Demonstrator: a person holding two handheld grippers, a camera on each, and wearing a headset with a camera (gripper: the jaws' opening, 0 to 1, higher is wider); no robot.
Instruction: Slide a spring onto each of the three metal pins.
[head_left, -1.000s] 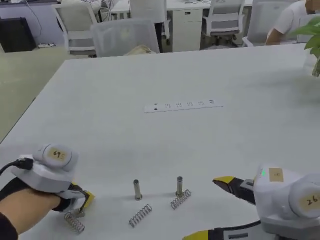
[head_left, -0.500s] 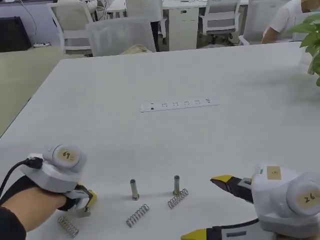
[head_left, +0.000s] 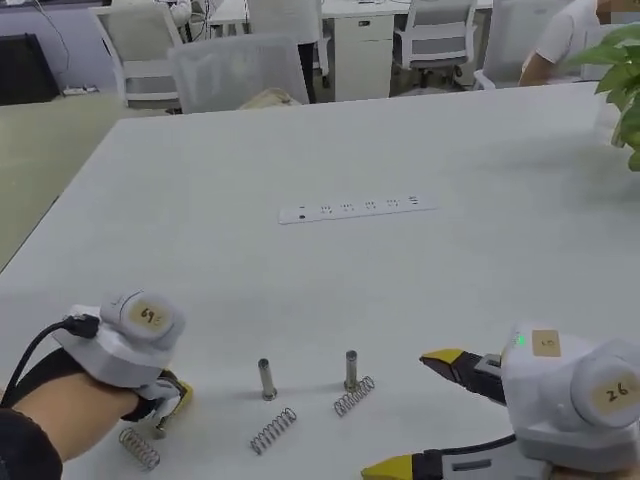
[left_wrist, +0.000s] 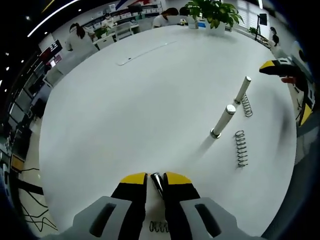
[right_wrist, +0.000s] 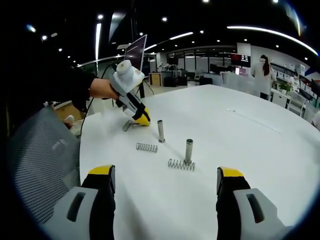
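The left tongs (left_wrist: 156, 178) are clamped on a metal pin (left_wrist: 157, 184), with one spring (left_wrist: 159, 227) on the table (left_wrist: 125, 100) just beneath them. The right tongs (right_wrist: 165, 175) gape apart, holding nothing; ahead of them a near pin (right_wrist: 189, 150) and a far pin (right_wrist: 161, 131) stand upright, a near spring (right_wrist: 181, 164) and a far spring (right_wrist: 146, 147) lying just beside them.

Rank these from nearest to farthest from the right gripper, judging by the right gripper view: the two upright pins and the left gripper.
1. The near upright pin, straight ahead of the right gripper, with a spring lying at its base.
2. The second upright pin, further back and to the left.
3. The left gripper, farthest, back-left on the table, shut on a third pin.
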